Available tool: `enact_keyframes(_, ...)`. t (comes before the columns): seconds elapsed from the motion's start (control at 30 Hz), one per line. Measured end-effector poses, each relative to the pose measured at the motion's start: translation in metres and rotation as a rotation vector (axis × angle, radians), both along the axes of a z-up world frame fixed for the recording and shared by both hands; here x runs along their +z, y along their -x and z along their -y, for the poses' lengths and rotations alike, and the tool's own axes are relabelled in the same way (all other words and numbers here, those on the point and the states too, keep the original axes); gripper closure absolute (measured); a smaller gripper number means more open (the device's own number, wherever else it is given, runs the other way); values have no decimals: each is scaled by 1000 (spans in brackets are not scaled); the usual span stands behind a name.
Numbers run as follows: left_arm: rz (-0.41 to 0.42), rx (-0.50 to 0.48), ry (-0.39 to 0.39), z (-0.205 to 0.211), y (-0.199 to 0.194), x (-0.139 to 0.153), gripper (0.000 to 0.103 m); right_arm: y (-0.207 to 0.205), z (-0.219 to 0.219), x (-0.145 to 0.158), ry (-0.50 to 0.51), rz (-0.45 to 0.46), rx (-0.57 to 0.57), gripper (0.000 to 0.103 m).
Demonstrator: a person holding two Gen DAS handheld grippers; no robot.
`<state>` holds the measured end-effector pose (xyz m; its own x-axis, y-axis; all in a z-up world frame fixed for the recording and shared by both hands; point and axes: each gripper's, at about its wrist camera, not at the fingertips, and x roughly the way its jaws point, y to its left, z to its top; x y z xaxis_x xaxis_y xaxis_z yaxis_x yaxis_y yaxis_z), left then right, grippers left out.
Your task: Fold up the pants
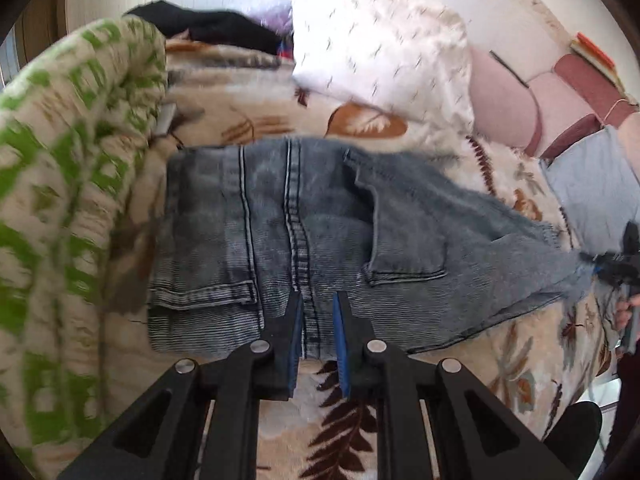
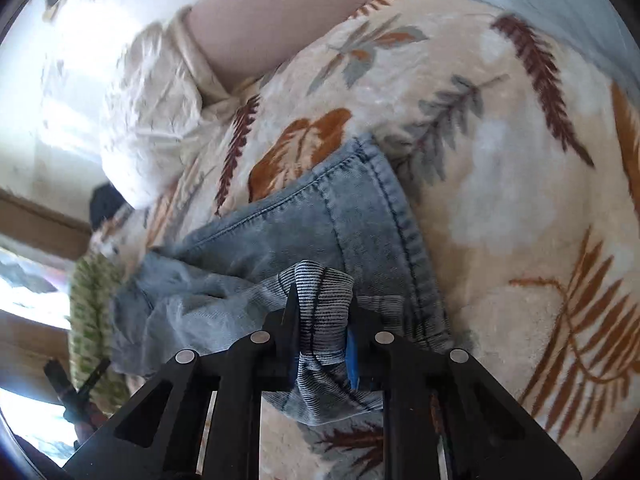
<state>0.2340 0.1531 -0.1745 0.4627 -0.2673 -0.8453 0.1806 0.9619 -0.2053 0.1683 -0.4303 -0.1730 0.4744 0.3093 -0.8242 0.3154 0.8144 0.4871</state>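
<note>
Jeans (image 1: 304,232) lie flat on leaf-print blanket (image 1: 352,412), seat up, back pockets showing, between green-patterned quilt (image 1: 68,184) and white pillow (image 1: 380,40). Left gripper (image 1: 318,320) straddles the centre seam at the near edge, jaws slightly apart, not clamped; close on the seam before lifting.

Right wrist view: right gripper (image 2: 320,320) is clamped on a bunched wad of denim (image 2: 320,304), hem corner spread beyond. Judgement: keep both sides level, pull taut, lay edges flush.
</note>
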Motion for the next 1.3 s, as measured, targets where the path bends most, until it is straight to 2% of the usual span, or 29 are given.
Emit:
enact_keyframes(0.07, 0, 4, -7, 1, 0, -3, 86, -13, -3, 22, 75, 47, 0, 87)
enact_keyframes(0.17, 5, 15, -8, 0, 0, -3, 86, -39, -12, 72, 101, 207, 20, 87)
enact_keyframes(0.2, 7, 21, -6, -2, 0, -3, 86, -45, -19, 89, 134, 274, 39, 87)
enact_keyframes(0.27, -2, 25, 4, -3, 0, -6, 86, -40, -38, 123, 210, 487, 113, 87)
enact_keyframes(0.3, -8, 24, 1, -4, 1, -8, 86, -32, -44, 131, 251, 573, 146, 87)
enact_keyframes(0.33, -9, 23, -2, -4, 3, -11, 86, -25, -48, 130, 278, 610, 165, 87)
enact_keyframes(0.4, -14, 18, -2, -3, 5, -16, 86, -14, -40, 107, 289, 572, 174, 87)
enact_keyframes(0.47, -17, 8, -3, -1, 9, -20, 86, -4, -24, 59, 314, 435, 189, 86)
enact_keyframes(0.5, -13, 3, -14, 0, 12, -20, 86, 3, -12, 27, 298, 328, 197, 85)
enact_keyframes(0.57, -13, -5, -17, 1, 15, -18, 86, 20, 6, -22, 209, 151, 200, 79)
enact_keyframes(0.6, -12, -6, -10, 0, 17, -16, 86, 33, 13, -39, 141, 105, 208, 78)
enact_keyframes(0.67, -16, -6, -7, -2, 19, -12, 86, 64, 18, -41, 59, 161, 235, 72)
enact_keyframes(0.73, -13, -7, -14, 0, 19, -8, 86, 75, 18, -37, -6, 156, 258, 70)
enact_keyframes(0.83, 12, -18, -27, 11, 21, 4, 86, 68, 16, -16, 20, 173, 253, 61)
enact_keyframes(0.9, 34, -42, -6, 22, 26, 14, 86, 58, 24, 0, -32, 236, 217, 52)
enact_keyframes(0.93, 45, -54, -4, 27, 28, 18, 83, 56, 29, 8, -31, 279, 181, 40)
enact_keyframes(0.97, 54, -69, -2, 34, 29, 21, 75, 51, 32, 17, -28, 313, 137, 33)
enact_keyframes(1.03, 64, -97, -4, 47, 29, 22, 67, 36, 37, 23, -55, 333, 71, 33)
enact_keyframes(1.1, 62, -117, -12, 59, 26, 19, 67, 13, 37, 15, 22, 245, 17, 35)
enact_keyframes(1.17, 49, -123, -6, 67, 21, 14, 67, -7, 35, -5, 58, 139, 13, 52)
enact_keyframes(1.23, 41, -131, 9, 72, 18, 10, 67, -20, 29, -26, 87, 51, 31, 59)
enact_keyframes(1.3, 41, -140, 16, 76, 17, 8, 67, -27, 22, -39, 100, 19, 51, 61)
